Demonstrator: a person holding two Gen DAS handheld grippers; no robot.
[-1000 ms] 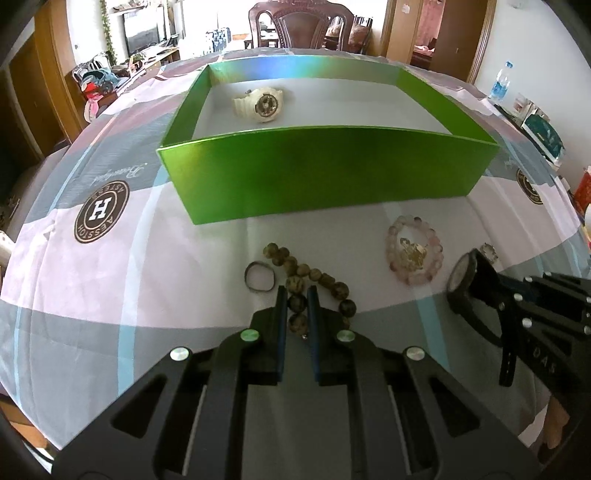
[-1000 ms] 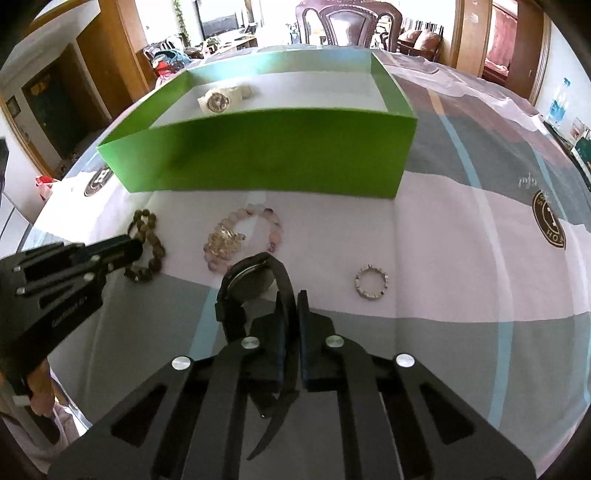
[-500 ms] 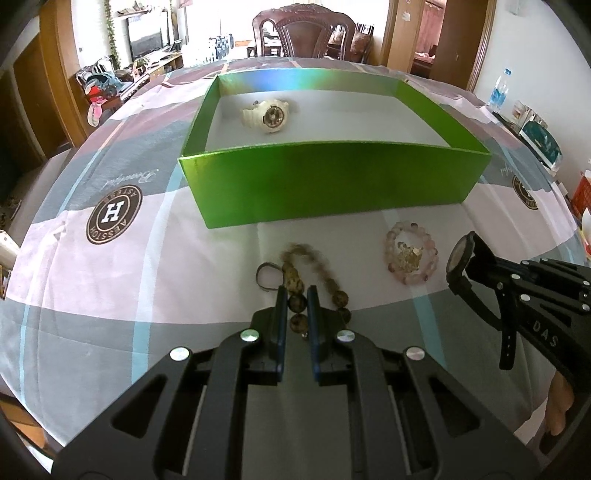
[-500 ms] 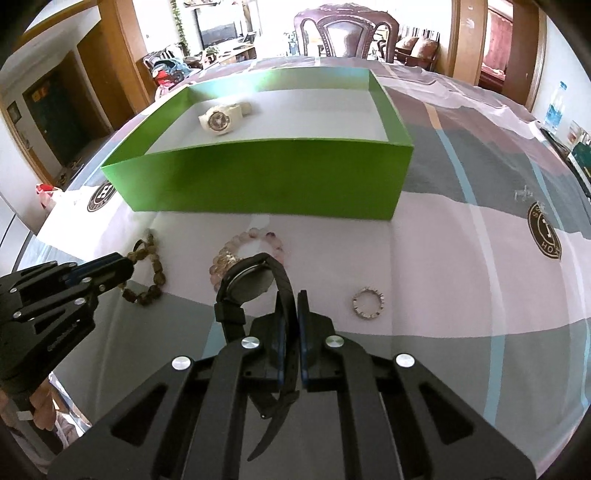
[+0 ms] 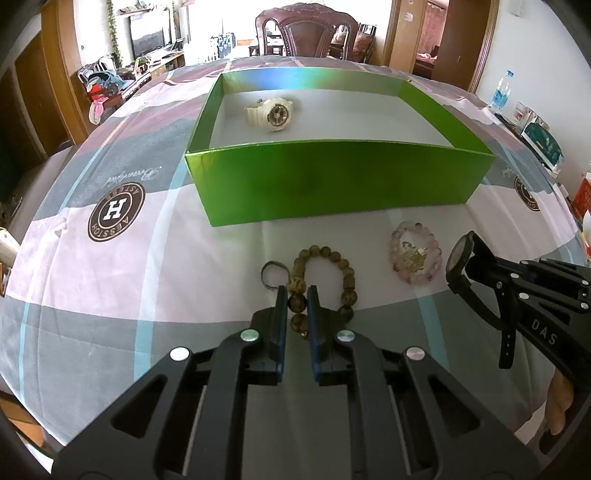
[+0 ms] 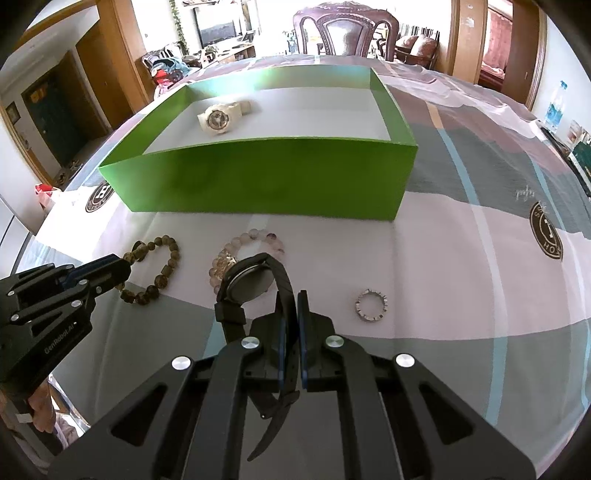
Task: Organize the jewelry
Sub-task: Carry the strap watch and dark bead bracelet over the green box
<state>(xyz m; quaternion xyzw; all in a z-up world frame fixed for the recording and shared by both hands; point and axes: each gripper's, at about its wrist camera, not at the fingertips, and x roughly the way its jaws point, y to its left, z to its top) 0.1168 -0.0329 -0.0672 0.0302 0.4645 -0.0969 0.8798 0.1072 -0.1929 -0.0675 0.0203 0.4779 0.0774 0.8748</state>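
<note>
My left gripper (image 5: 297, 299) is shut on a bead of the brown bead bracelet (image 5: 327, 271), whose loop trails forward on the cloth. A small dark ring (image 5: 273, 271) lies just left of it. In the right wrist view my right gripper (image 6: 291, 310) is shut on the strap of a black watch (image 6: 249, 282), its face tilted up to the left above the cloth. The green box (image 5: 340, 181) stands behind, with a cream watch (image 5: 271, 112) inside at the back left. A pink bead bracelet (image 6: 251, 240) lies between the two grippers.
A silver ring (image 6: 370, 305) lies on the checked tablecloth (image 6: 461, 258) right of my right gripper. A wooden chair (image 5: 306, 33) stands beyond the table's far edge. A water bottle (image 5: 502, 92) and boxes sit at the far right. A hand (image 5: 557, 402) shows at the lower right.
The left gripper drew back and up a little with the brown bracelet, and the bunched beads stretched into an open loop. The right gripper with the black watch stayed put.
</note>
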